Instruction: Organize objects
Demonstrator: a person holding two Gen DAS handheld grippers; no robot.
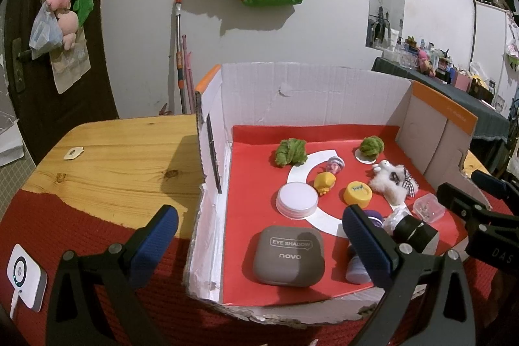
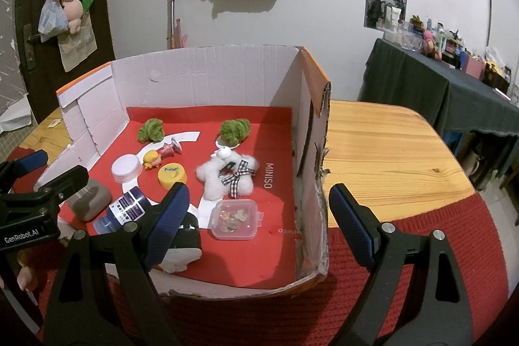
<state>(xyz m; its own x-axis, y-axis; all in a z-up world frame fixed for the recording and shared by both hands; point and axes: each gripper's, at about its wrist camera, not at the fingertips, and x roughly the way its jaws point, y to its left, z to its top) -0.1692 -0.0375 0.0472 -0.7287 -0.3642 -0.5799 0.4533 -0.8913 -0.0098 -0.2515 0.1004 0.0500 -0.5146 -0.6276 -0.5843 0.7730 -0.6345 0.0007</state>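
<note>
A white cardboard box (image 1: 292, 89) (image 2: 207, 77) with a red floor holds the objects. Inside lie a grey eye shadow case (image 1: 288, 255) (image 2: 87, 198), a white round jar (image 1: 296, 200), a yellow lid (image 1: 357, 193), a yellow duck figure (image 2: 152, 158), two green fluffy balls (image 2: 150, 129) (image 2: 234, 128), a white plush with a checked bow (image 2: 227, 174), a clear plastic case (image 2: 235, 219) and a purple bottle (image 2: 125, 209). My left gripper (image 1: 262, 235) hangs open over the box's near left corner. My right gripper (image 2: 259, 219) is open astride the box's right wall.
The box sits on a wooden table (image 2: 382, 138) partly covered by a red cloth (image 1: 65, 216). A white device (image 1: 26, 278) lies on the cloth at the near left. A dark-draped table (image 2: 454, 96) with bottles stands at the back right.
</note>
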